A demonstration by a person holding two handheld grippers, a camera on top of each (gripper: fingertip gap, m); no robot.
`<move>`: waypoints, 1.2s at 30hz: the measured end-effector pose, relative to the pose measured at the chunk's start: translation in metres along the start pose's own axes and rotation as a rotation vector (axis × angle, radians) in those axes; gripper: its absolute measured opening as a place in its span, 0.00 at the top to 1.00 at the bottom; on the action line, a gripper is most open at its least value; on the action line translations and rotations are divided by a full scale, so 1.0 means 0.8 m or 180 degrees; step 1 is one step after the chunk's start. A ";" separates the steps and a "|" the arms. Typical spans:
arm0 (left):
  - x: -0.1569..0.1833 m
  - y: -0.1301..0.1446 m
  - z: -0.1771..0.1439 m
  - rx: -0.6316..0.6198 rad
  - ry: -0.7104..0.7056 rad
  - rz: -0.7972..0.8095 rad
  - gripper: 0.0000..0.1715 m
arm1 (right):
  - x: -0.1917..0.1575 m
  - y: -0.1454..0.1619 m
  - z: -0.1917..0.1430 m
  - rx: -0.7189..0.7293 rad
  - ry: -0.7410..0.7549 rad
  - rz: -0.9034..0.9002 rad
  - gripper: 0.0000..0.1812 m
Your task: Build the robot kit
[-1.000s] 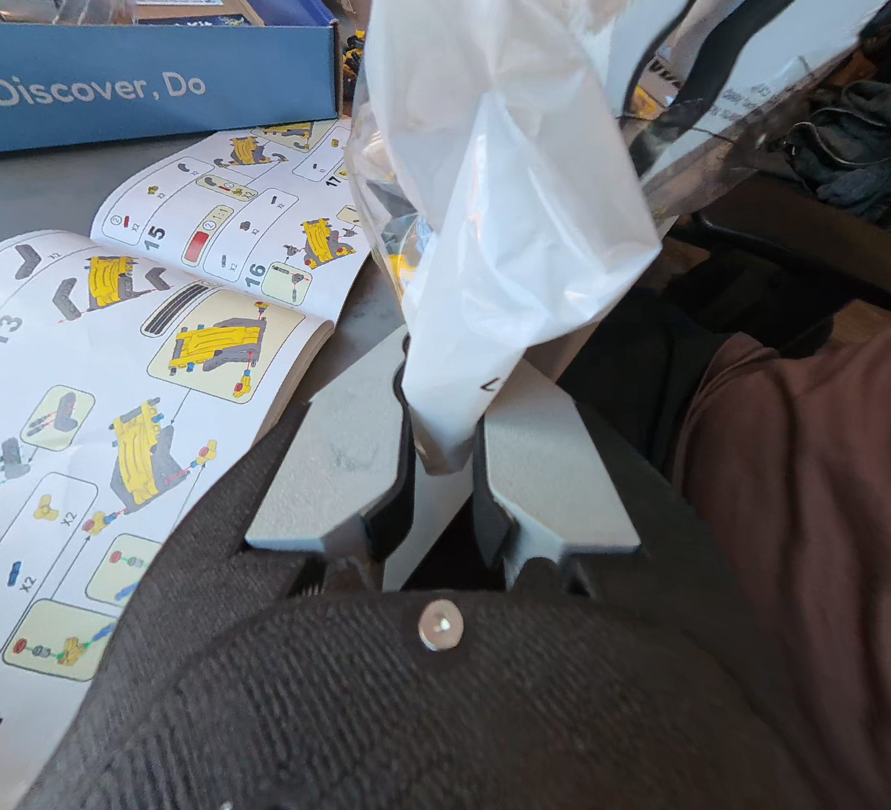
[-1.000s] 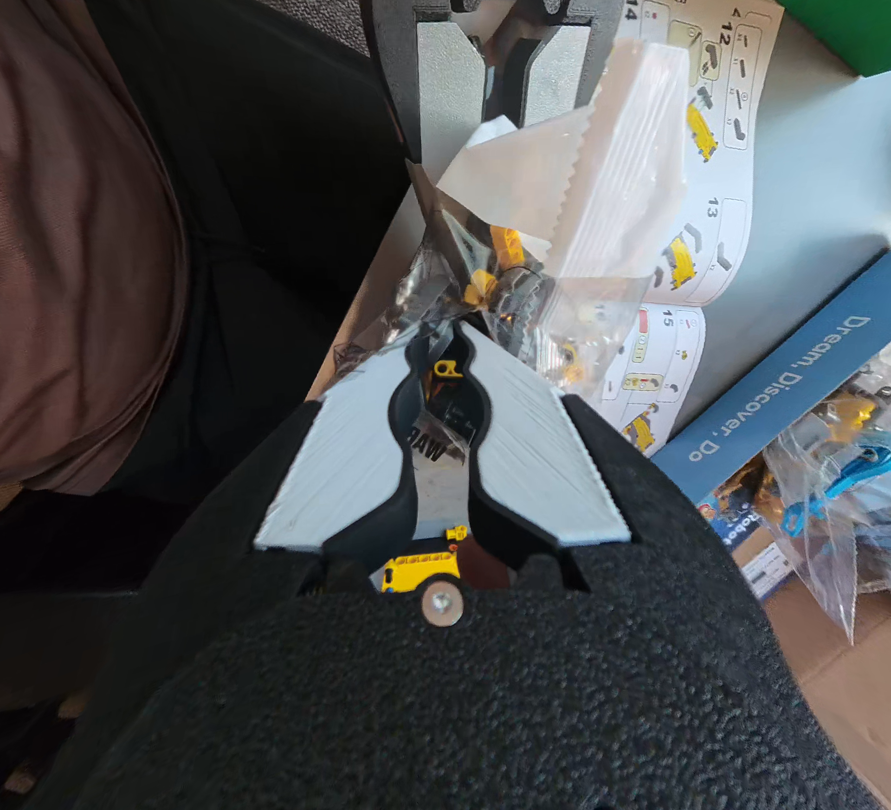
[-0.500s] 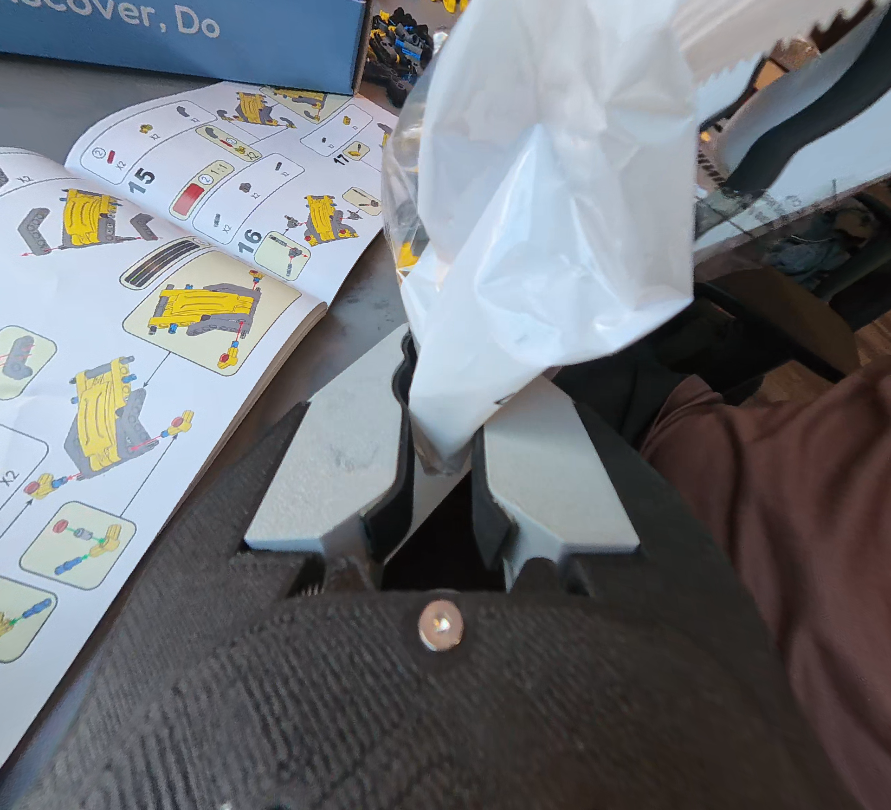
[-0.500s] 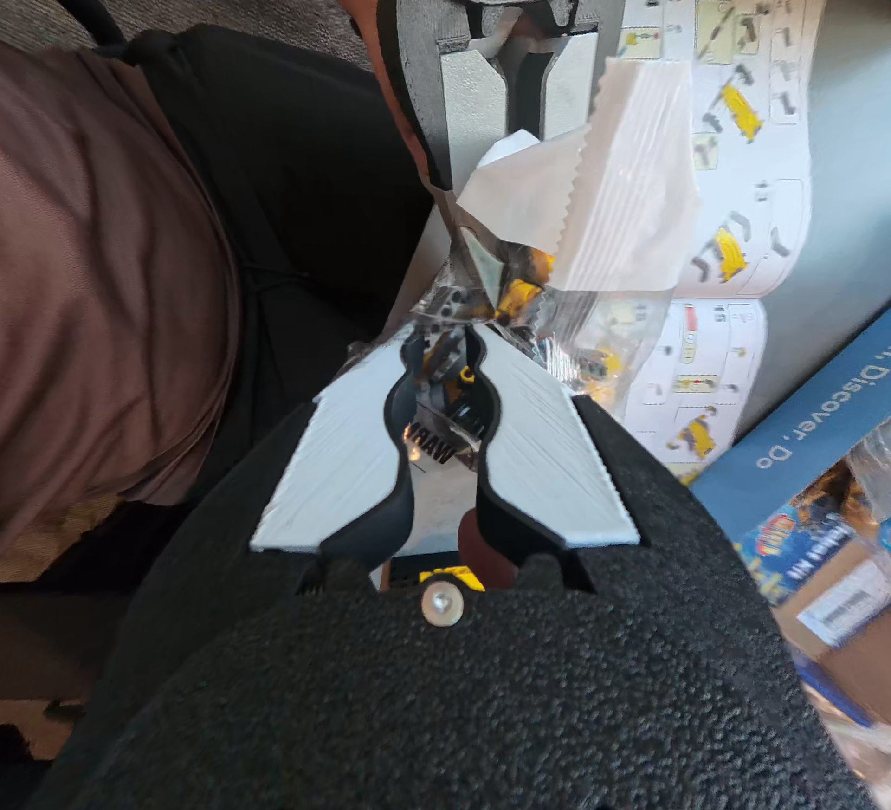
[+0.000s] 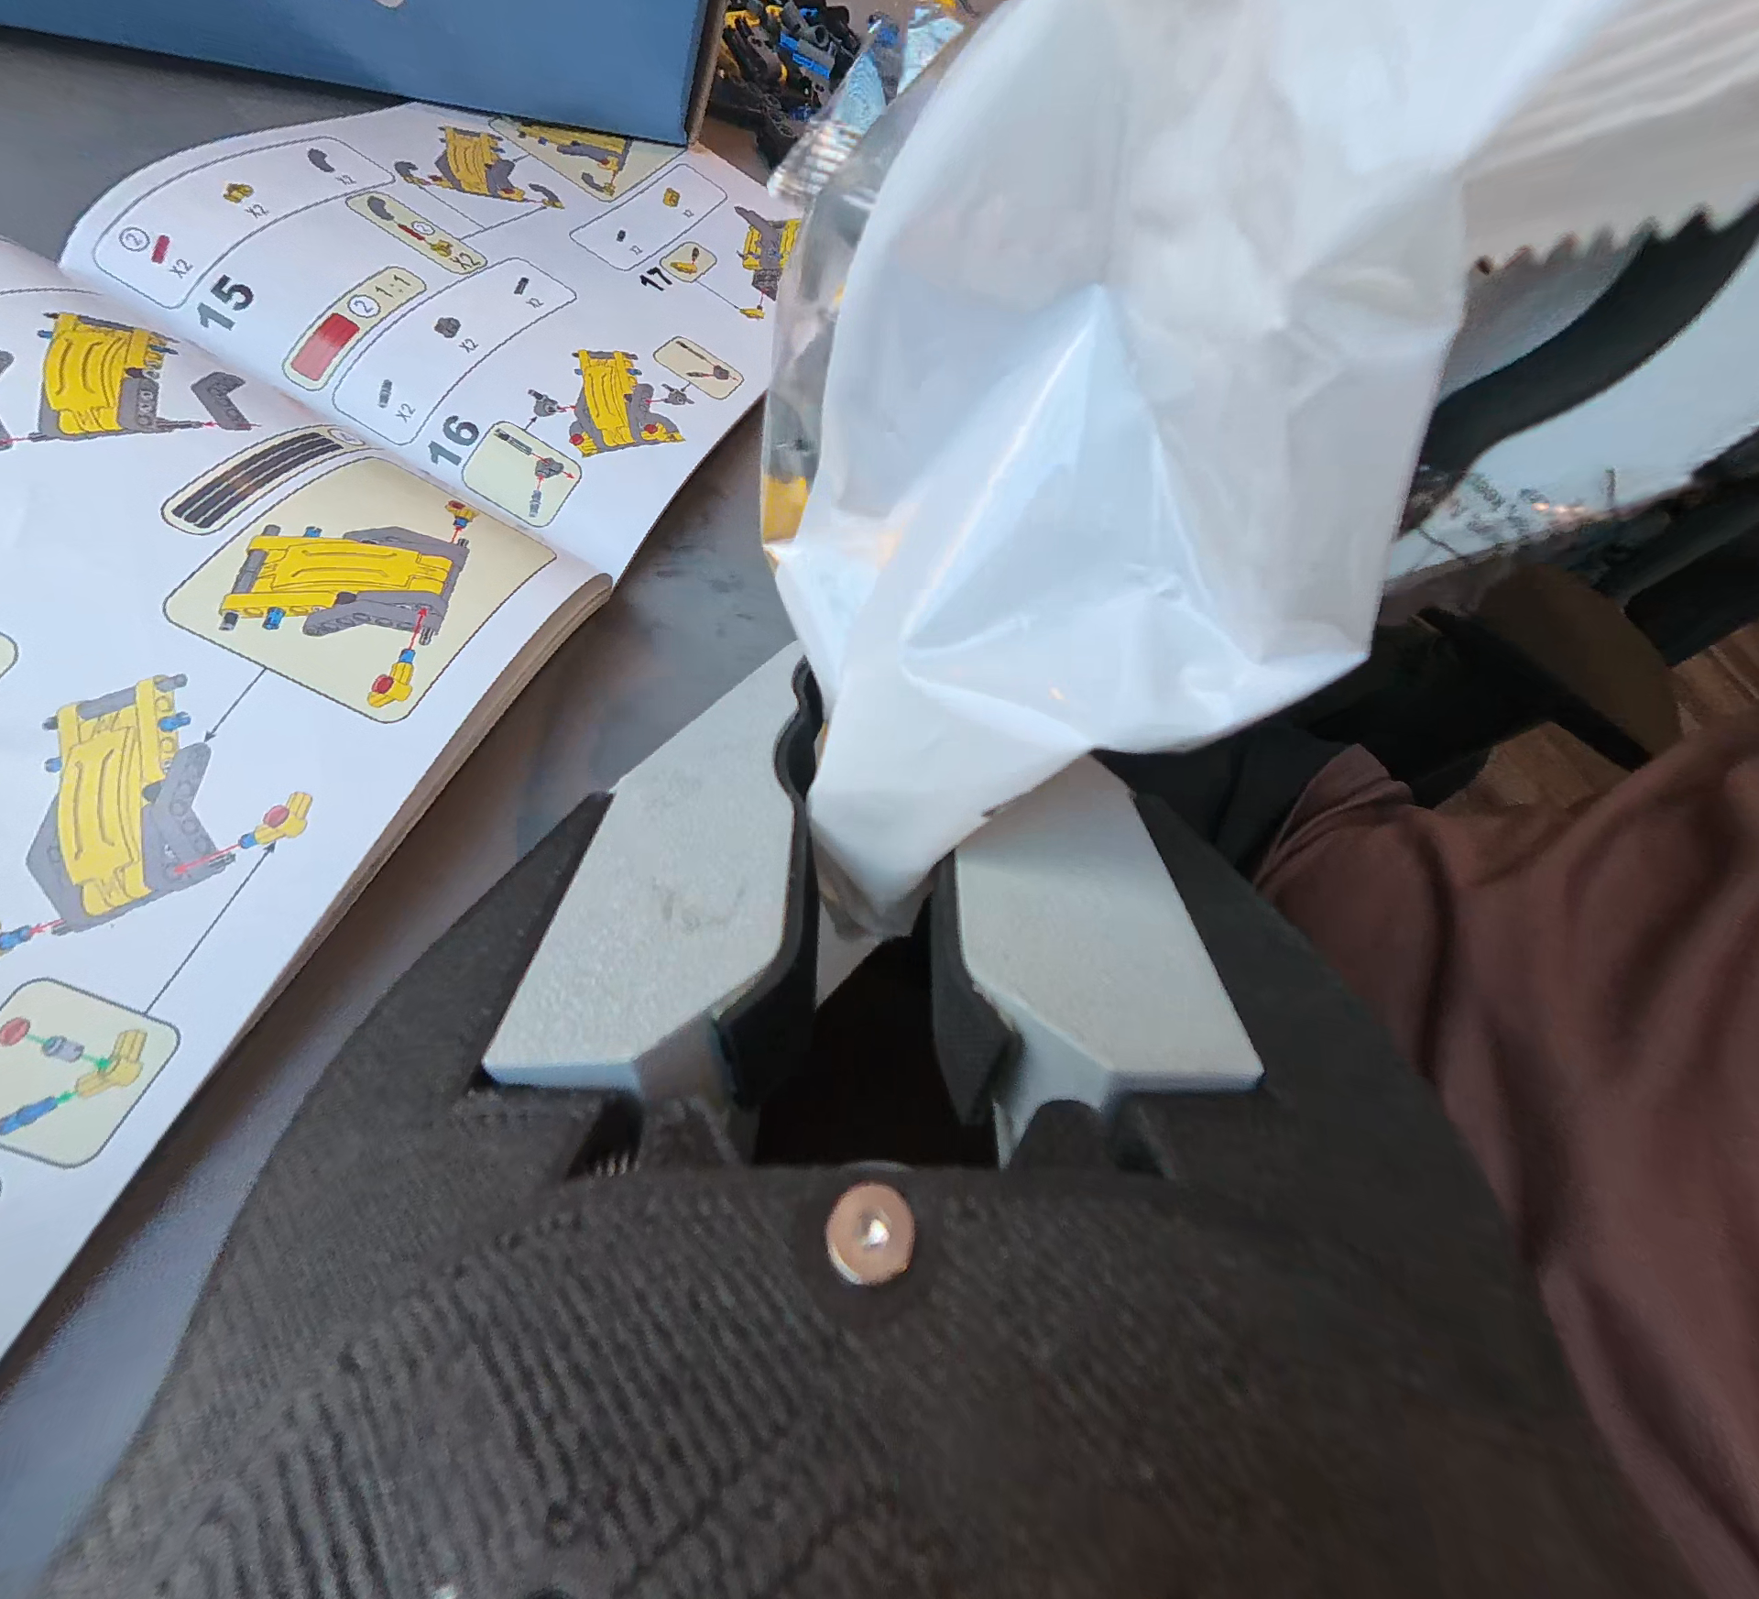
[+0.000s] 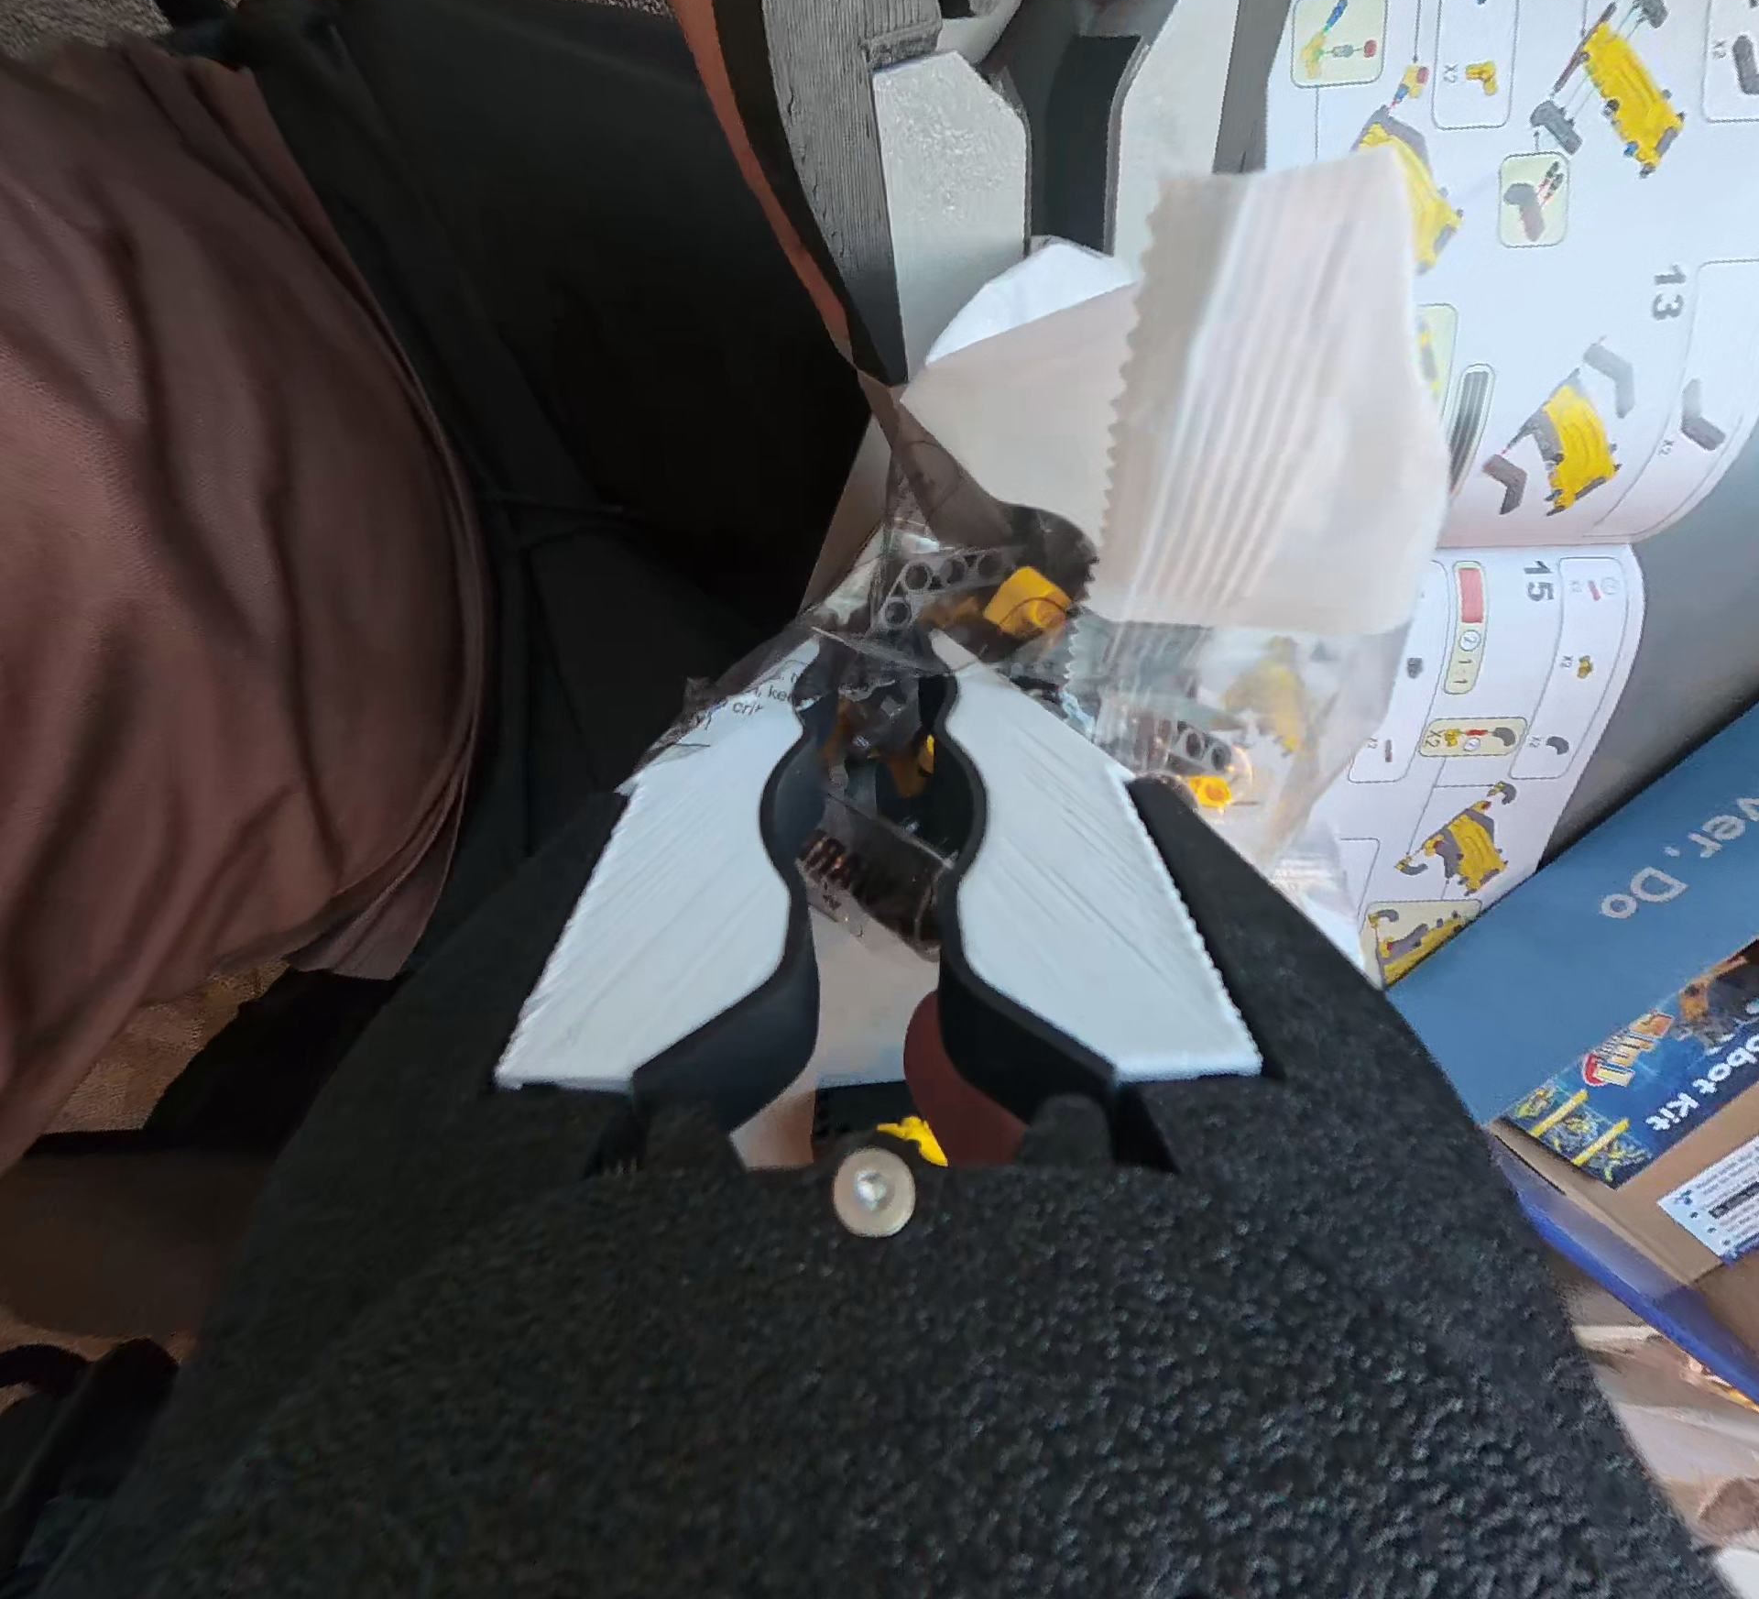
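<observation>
Claws, two: left claw [image 5: 861,801] and right claw [image 6: 938,677] each clamp one plastic bag [image 5: 1123,430].

Left gripper [image 5: 871,830]: black ribbed body, coarse printed texture; two pale grey wedge-shaped fingers [image 5: 666,915] with black wavy inner pads; one silver screw [image 5: 869,1234] centred on the body. Right gripper [image 6: 938,696]: black pebbled body; two white ridged fingers [image 6: 1076,896] with black wavy pads; one silver screw [image 6: 873,1189] centred below. Person: maroon top [image 6: 190,506] over black trousers [image 6: 571,316].
</observation>
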State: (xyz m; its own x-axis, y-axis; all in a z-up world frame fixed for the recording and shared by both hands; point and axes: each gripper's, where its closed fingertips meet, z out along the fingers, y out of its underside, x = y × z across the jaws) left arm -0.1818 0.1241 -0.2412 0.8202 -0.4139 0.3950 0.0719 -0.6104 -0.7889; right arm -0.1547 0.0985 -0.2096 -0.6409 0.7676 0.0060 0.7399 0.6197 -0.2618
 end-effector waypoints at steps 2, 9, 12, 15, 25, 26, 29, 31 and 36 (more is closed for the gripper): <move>0.001 0.001 0.001 -0.0008 0.0010 -0.0012 0.90 | 0.001 0.000 0.001 -0.0002 0.0010 -0.0025 0.92; -0.001 0.000 0.001 0.0015 0.0024 0.0010 0.90 | 0.009 0.002 -0.004 0.0047 0.0014 -0.0031 0.96; -0.006 -0.002 -0.001 0.0070 -0.0067 0.0156 0.89 | 0.019 -0.002 -0.025 0.0281 -0.0089 0.0193 0.96; -0.003 -0.005 -0.002 0.0114 -0.0034 0.0204 0.89 | 0.026 -0.004 -0.052 0.0514 -0.0167 0.0329 0.96; 0.003 -0.002 -0.002 0.0258 0.0012 0.0385 0.89 | 0.034 0.025 -0.118 0.0988 0.0380 0.0356 0.96; 0.003 -0.002 -0.001 0.0264 0.0032 0.0342 0.89 | 0.036 0.033 -0.125 0.1039 0.0402 0.0407 0.96; 0.001 -0.002 0.002 0.0245 0.0043 0.0353 0.89 | 0.044 0.054 -0.150 0.1283 0.0507 0.0555 0.96; 0.002 -0.003 0.004 0.0242 0.0058 0.0349 0.89 | 0.045 0.068 -0.166 0.1476 0.0505 0.0674 0.96; 0.005 -0.002 0.003 0.0255 0.0032 0.0415 0.89 | 0.040 0.173 -0.207 0.1496 0.0967 0.1131 0.96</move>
State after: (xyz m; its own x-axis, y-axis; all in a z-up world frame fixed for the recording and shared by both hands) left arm -0.1775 0.1247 -0.2396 0.8198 -0.4931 0.2911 0.0105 -0.4954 -0.8686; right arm -0.0390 0.2357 -0.0860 -0.2372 0.9667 0.0957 0.6834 0.2361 -0.6908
